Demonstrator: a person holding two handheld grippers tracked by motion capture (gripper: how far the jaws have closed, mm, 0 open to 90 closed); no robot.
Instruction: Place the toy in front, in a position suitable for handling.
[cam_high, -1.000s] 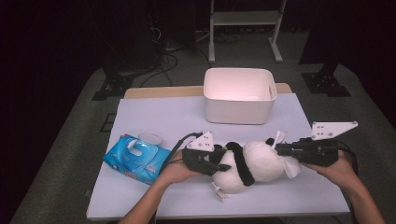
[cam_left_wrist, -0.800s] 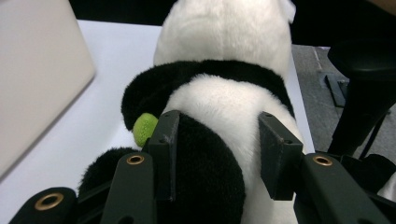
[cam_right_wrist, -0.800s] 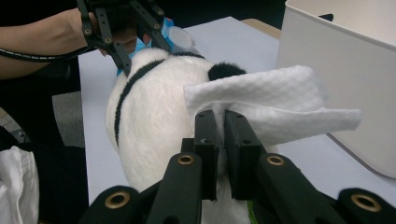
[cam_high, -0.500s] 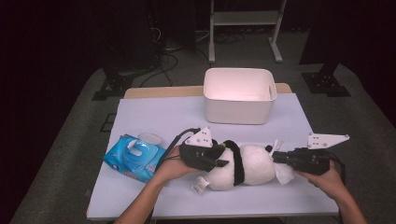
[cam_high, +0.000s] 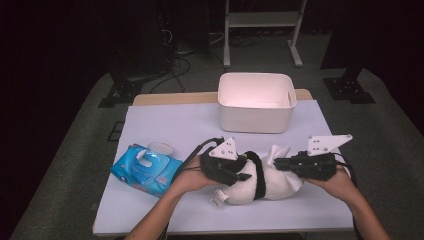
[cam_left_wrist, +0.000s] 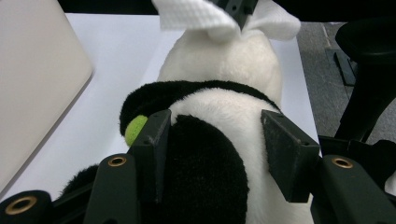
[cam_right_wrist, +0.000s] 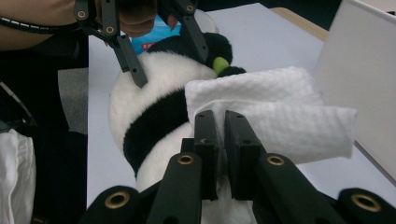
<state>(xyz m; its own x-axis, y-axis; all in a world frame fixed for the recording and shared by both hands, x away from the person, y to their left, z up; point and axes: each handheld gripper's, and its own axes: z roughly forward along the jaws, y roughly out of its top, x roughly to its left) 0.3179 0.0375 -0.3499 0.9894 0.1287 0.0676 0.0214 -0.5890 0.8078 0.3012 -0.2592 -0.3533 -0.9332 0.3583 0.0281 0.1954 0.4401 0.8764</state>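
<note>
A black-and-white panda plush (cam_high: 272, 182) lies on the white table (cam_high: 175, 125) near its front edge. My left gripper (cam_high: 240, 172) straddles the head end; in the left gripper view both pads (cam_left_wrist: 156, 140) touch the fur of the panda plush (cam_left_wrist: 224, 56). Its jaws have just been opening, with the plush still between them. My right gripper (cam_high: 277, 162) is shut on a folded white wipe (cam_high: 277, 151) held against the plush's other end. The right gripper view shows my right gripper (cam_right_wrist: 222, 116) pinching the wipe (cam_right_wrist: 280, 116) above the plush (cam_right_wrist: 154, 74).
A white bin (cam_high: 256, 117) stands at the back of the table, just beyond the plush. A blue pack of wipes (cam_high: 145, 172) lies at the left, with a round clear lid (cam_high: 161, 148) behind it. Dark floor and stands surround the table.
My right gripper has moved left with the wipe, closer to the plush. The plush has settled lower, toward the front edge, and the left hand has stayed about where it was.
</note>
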